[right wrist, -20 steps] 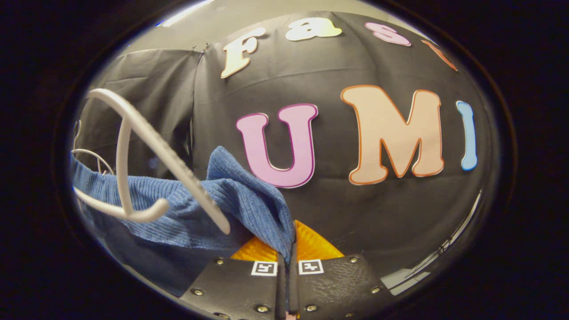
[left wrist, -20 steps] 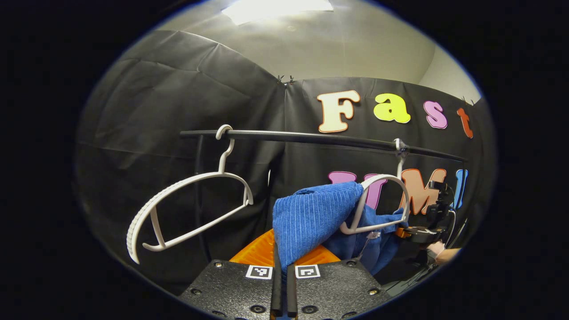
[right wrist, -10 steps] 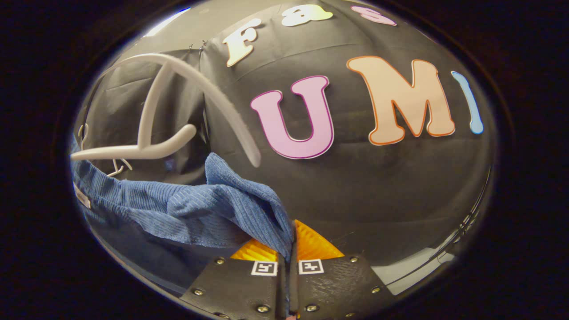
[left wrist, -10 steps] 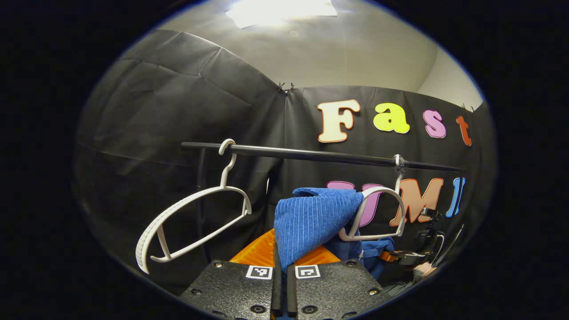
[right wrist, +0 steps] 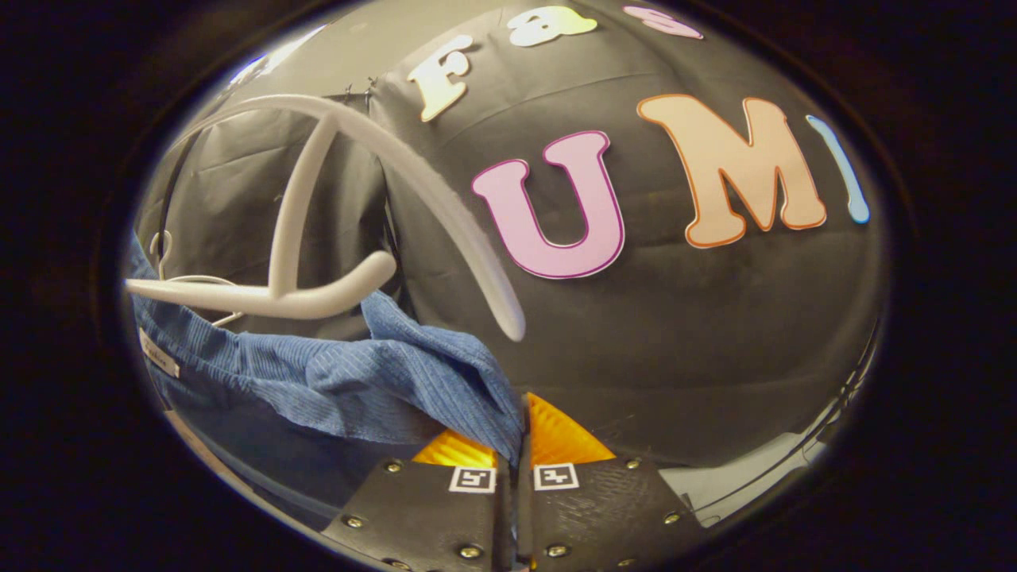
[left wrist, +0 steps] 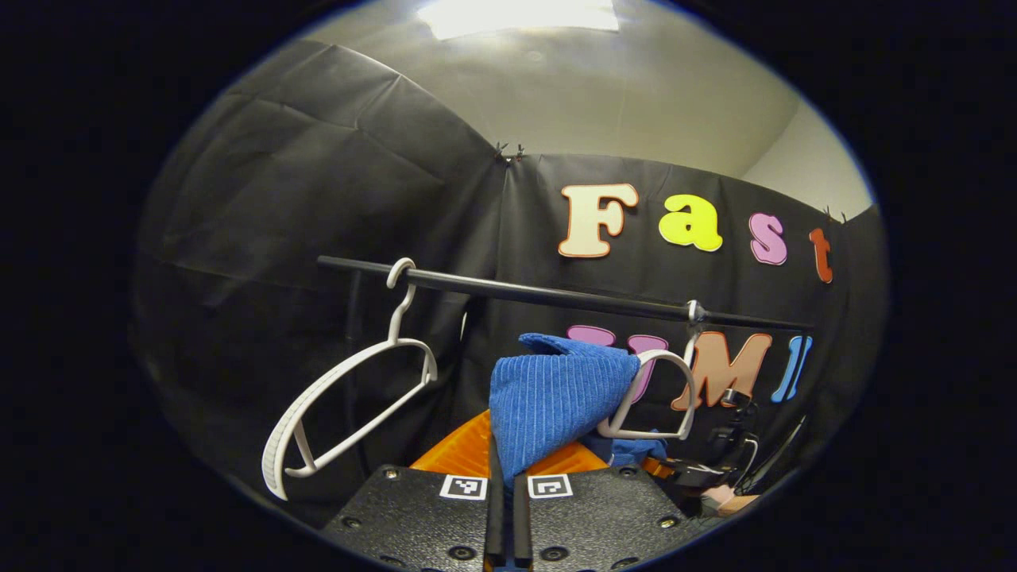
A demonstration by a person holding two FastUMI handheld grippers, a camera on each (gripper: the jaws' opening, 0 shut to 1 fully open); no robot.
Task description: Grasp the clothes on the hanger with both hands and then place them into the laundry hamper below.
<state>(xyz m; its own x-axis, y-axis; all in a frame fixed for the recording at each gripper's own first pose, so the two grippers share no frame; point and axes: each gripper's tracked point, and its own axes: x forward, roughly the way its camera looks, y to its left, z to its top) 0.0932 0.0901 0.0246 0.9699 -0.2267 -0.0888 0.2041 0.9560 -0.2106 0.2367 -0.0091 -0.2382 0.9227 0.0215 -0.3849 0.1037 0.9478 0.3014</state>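
1. The left gripper (left wrist: 504,508) is seen with its fingers (left wrist: 494,492) pressed together on a fold of the blue garment (left wrist: 556,397), which rises as a ribbed peak directly above them.
2. The right gripper (right wrist: 513,508) is likewise seen closed, with a corner of the blue garment (right wrist: 381,373) pinched between its fingers (right wrist: 504,508); from there the cloth stretches away to the left of the right gripper view.
3. Over the last 1 s the garment has been drawn down off its white hanger (right wrist: 318,230). In the right gripper view the cloth, earlier draped across the hanger's arms, is now found wholly beneath the lower bar, apart from it or at most brushing it.
4. In the left gripper view the same hanger (left wrist: 659,397) is shown hooked on the black rail (left wrist: 556,296), nearly bare, with only a little blue cloth below its bar. A 2nd, empty hanger (left wrist: 349,405) is hung further along the rail.
5. The right gripper (left wrist: 699,470) and the hand (left wrist: 727,500) holding it are seen low at the far right of the left gripper view, lower than 1 s ago.
6. The removal step is judged essentially complete. The garment is held in the air by both grippers; lowering it and releasing it into the hamper remain to be done.
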